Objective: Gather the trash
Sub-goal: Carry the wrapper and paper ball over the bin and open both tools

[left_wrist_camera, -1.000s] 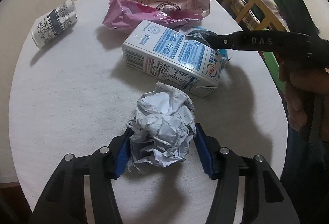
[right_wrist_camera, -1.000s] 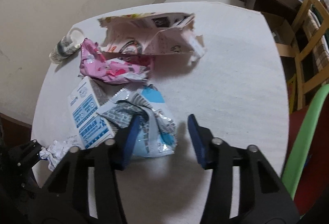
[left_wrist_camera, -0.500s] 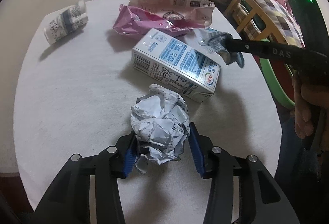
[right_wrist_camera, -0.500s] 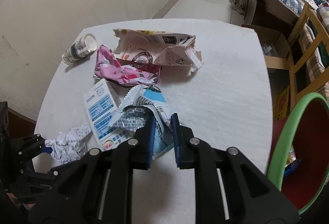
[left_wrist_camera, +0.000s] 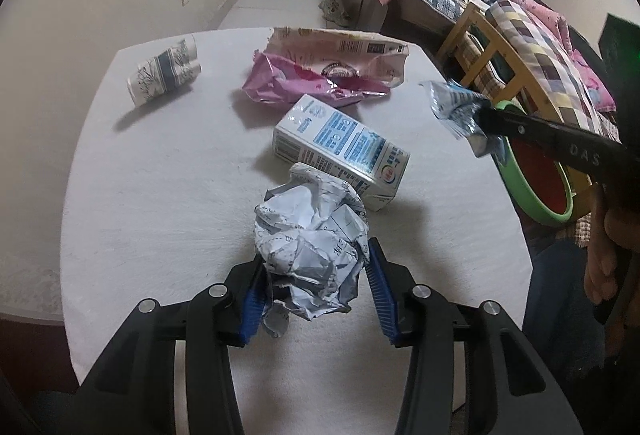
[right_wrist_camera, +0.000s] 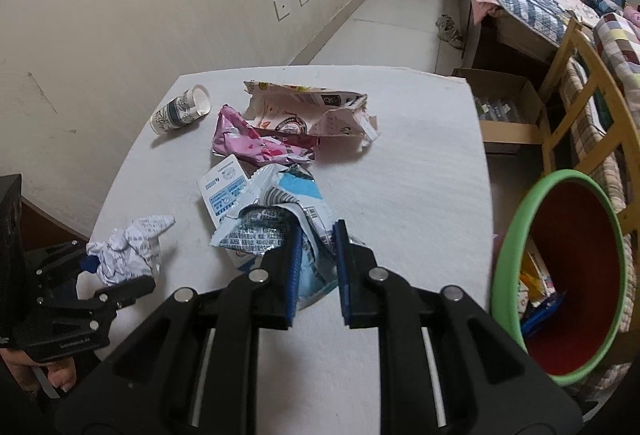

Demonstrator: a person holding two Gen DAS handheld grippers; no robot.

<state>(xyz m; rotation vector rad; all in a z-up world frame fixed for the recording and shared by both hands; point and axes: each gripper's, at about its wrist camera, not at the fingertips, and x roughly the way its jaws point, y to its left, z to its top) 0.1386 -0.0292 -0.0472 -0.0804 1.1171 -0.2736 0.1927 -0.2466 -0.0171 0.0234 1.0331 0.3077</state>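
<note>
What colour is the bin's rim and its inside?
The bin has a green rim and a red inside, clearest in the right wrist view.

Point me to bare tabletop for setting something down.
Free: the right side of the table, between the torn snack bag and the green bin; also left, below the paper cup. Crowded: middle, around the milk carton.

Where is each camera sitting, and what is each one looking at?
Left wrist view: sits on the left gripper, looking forward over the table; its fingers pinch the crumpled paper, and the person's other hand shows at right.
Right wrist view: sits on the right gripper, facing the table and green bin; its fingers clamp the blue wrapper, and the left gripper shows at lower left.
Both share: milk carton, paper cup, pink wrapper, crumpled paper.
</note>
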